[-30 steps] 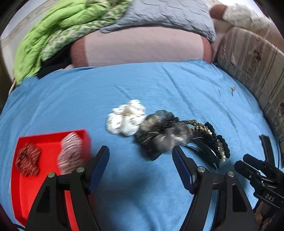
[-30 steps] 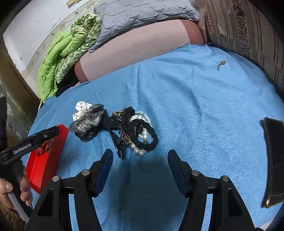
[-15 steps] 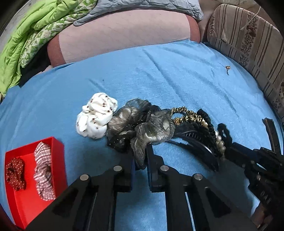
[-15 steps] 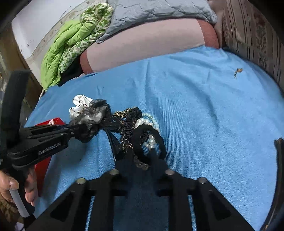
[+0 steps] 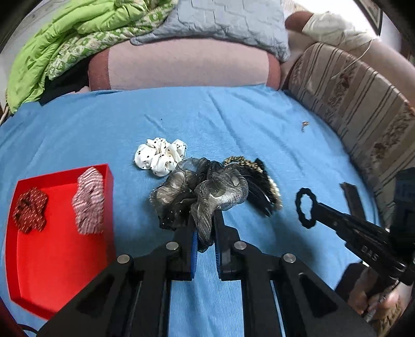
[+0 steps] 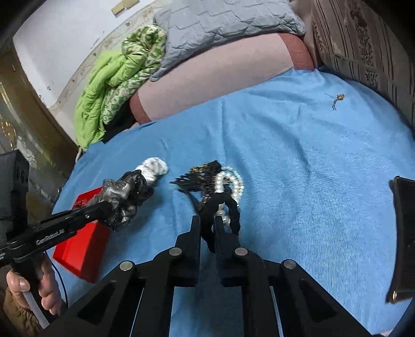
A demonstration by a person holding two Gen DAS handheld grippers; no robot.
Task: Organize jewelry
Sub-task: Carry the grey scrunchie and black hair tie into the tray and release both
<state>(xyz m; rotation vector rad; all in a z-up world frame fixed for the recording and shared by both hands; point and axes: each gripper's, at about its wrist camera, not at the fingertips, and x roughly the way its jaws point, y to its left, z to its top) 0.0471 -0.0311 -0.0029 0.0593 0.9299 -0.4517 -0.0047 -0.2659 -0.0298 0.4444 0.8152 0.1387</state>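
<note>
Bedding fills both views: a blue sheet [image 5: 233, 124] spread flat and lightly creased, with a pink bolster [image 5: 186, 64] along its far edge, a grey quilted pillow [image 5: 223, 20] and a green quilt [image 5: 64, 39] heaped on top, and a striped cushion [image 5: 358, 98] closing off the right side. Bare sheet lies open between the pile of accessories and the bolster, and toward the striped cushion too — only one small trinket [image 6: 337, 99] sits out there.

One red tray [image 5: 62, 272] rests at the near left edge of the sheet, holding two scrunchies: a dark red one [image 5: 30, 209] and a pink striped one [image 5: 89, 201]. One white dotted scrunchie [image 5: 160, 155] lies on the sheet just beside the pile.

Left gripper [image 5: 205, 233] is pinched narrow on a grey shimmery scrunchie [image 5: 215, 191], which the right wrist view shows lifted clear of the sheet. Right gripper [image 6: 207, 230] is likewise closed tight, gripping a black hair tie [image 6: 220, 204] that hangs in a loop off its tips. Under it lie a pearl bracelet [image 6: 233, 181] and a dark hair comb [image 6: 197, 181], touching each other.
</note>
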